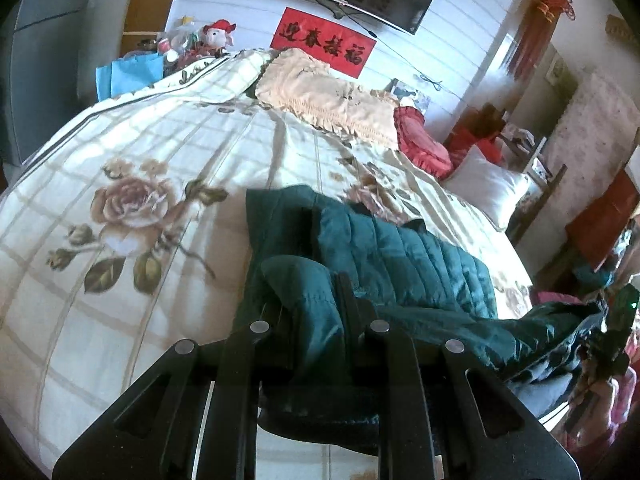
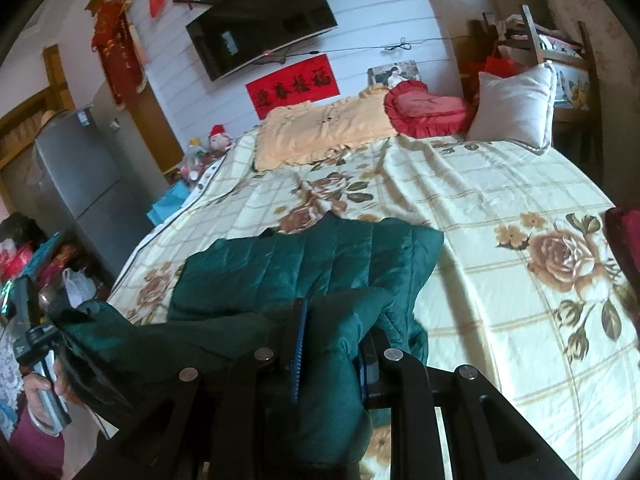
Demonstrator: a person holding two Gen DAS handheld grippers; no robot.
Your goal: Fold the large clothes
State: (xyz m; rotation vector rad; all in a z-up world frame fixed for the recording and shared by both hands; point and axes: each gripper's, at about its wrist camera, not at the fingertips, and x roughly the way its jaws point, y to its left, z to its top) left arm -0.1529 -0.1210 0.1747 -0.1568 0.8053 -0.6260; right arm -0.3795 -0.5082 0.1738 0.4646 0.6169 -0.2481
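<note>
A dark green quilted jacket [image 2: 304, 268] is seen partly spread on the floral bedspread [image 2: 500, 200] toward the bed's near edge, its near end raised off the cover. The left gripper [image 1: 320, 300] is clamped on a bunched fold of that raised end, and the right gripper [image 2: 332, 344] is likewise closed on a thick fold. A heart-shaped red cushion [image 2: 428, 110] and a white pillow [image 2: 516, 104] are noted at the far edge.
</note>
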